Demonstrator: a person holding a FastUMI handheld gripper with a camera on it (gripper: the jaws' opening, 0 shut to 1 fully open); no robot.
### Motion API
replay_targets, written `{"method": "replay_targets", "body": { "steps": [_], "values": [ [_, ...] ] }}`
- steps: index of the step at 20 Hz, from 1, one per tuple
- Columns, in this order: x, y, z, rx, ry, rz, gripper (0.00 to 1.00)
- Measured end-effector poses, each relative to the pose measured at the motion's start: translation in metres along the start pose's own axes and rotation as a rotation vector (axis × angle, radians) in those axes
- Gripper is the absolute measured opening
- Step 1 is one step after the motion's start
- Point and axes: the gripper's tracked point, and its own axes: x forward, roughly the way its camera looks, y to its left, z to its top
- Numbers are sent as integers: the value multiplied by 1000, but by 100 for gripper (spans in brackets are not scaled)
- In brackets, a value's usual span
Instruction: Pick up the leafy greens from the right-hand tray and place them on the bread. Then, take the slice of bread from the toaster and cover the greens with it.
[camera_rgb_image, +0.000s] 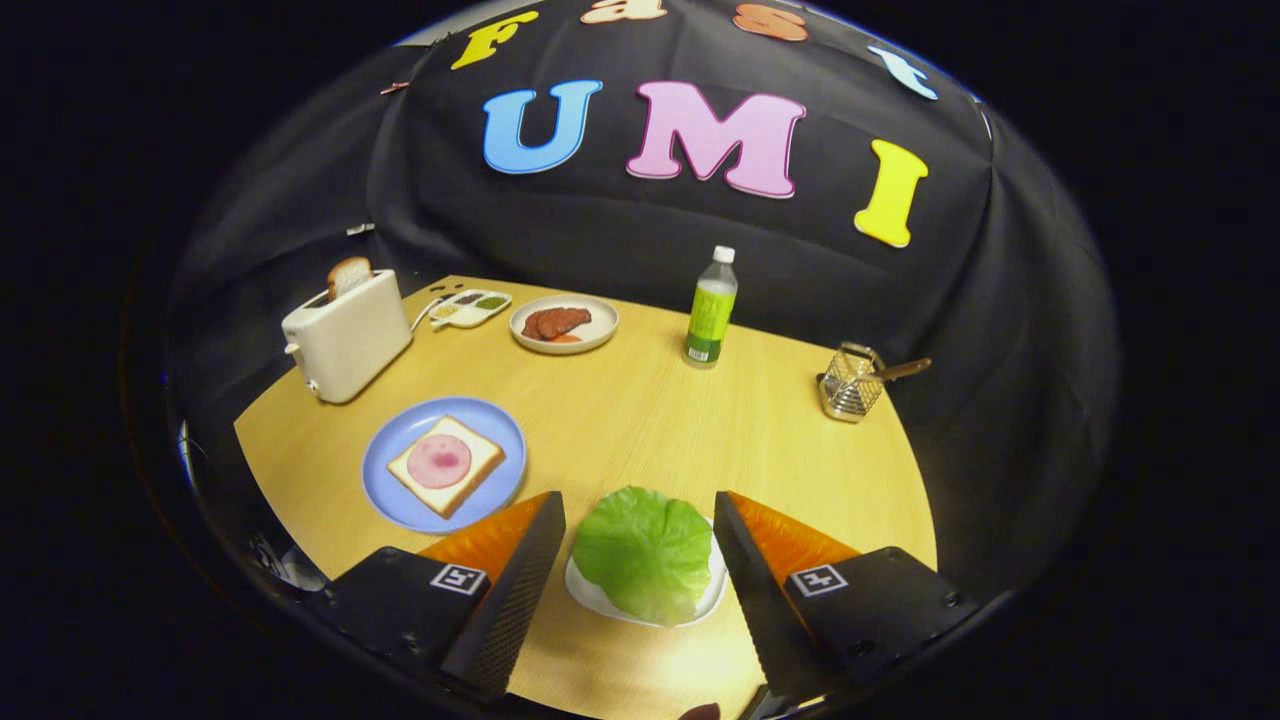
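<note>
gripper view — rides the gripper | faces forward, down over table (640, 400)

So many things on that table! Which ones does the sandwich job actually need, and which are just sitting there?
Needed:
- lettuce leaf on its white tray, between the open claw fingers
- bread with ham on the blue plate
- toaster with its bread slice

Just lying about:
- plate of sliced meat
- condiment tray
- green bottle
- wire basket
</note>
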Motion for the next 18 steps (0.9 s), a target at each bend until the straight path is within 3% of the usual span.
{"method": "replay_targets", "body": {
  "steps": [10, 13, 16, 17, 18],
  "values": [
    [68, -7, -74, -13, 215, 82, 88],
    [81, -8, -84, -3, 257, 90, 72],
    [84, -9, -91, 8, 298, 100, 71],
    [90, -8, -93, 23, 297, 93, 60],
    [90, -8, -93, 33, 297, 94, 56]
  ]
}}
